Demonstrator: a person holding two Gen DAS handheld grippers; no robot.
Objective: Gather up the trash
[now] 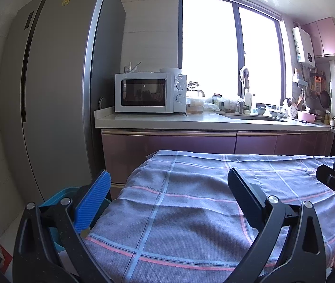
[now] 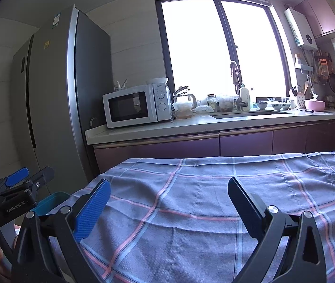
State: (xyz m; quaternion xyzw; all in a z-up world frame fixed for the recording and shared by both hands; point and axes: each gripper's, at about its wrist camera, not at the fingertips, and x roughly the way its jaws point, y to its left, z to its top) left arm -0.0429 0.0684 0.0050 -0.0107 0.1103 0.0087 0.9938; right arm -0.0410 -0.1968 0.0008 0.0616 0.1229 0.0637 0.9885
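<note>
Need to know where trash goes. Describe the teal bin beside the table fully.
The teal bin looks like smooth plastic, with an open top and a rounded rim. It sits low, off the left edge of the checked tablecloth, near the fridge. Only its upper part shows behind the tongs; its contents and base are hidden.

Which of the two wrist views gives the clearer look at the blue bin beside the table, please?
The right wrist view: the blue bin shows its open rim past the left edge of the checked tablecloth, only partly hidden. In the left wrist view the blue bin is mostly blocked by the left gripper's own fingers, so just slivers appear.
</note>
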